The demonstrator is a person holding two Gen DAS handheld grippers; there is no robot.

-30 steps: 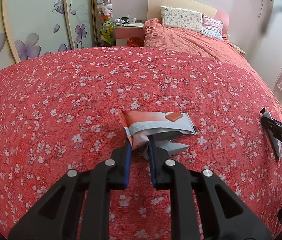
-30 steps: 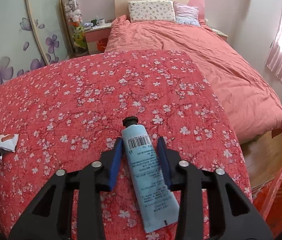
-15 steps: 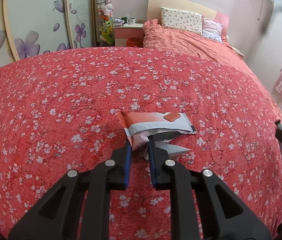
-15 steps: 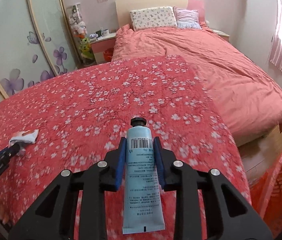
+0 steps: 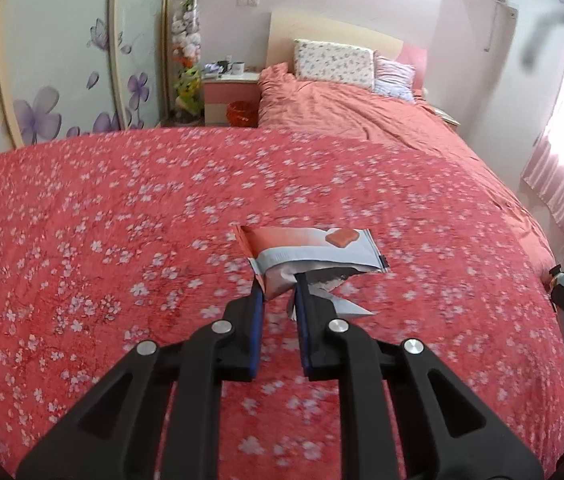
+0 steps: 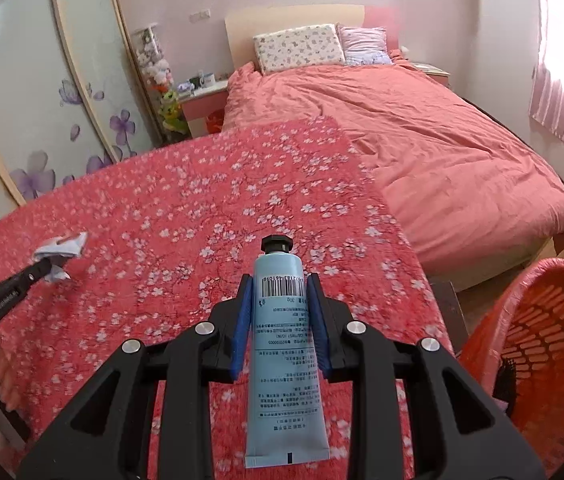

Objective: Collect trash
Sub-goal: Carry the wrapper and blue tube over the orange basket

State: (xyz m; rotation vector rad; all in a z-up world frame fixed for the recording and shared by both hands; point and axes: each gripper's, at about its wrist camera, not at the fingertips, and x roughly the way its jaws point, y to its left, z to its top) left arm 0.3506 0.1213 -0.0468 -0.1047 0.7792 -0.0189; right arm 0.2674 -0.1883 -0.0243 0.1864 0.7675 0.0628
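Lifted blue tube clamped lengthwise in right claw, orange basket nearer

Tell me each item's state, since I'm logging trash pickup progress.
Left gripper: shut on the torn snack wrapper.
Snack wrapper: torn open, pinched at its edge.
Right gripper: shut on the blue tube.
Blue tube: capped, held lengthwise.
Orange basket: beside the table; contents unclear.

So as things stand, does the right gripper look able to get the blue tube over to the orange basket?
Probably yes. The right gripper is shut on the blue tube, and the orange basket stands open just off the flowered cloth's edge on that side, with nothing visible between them.
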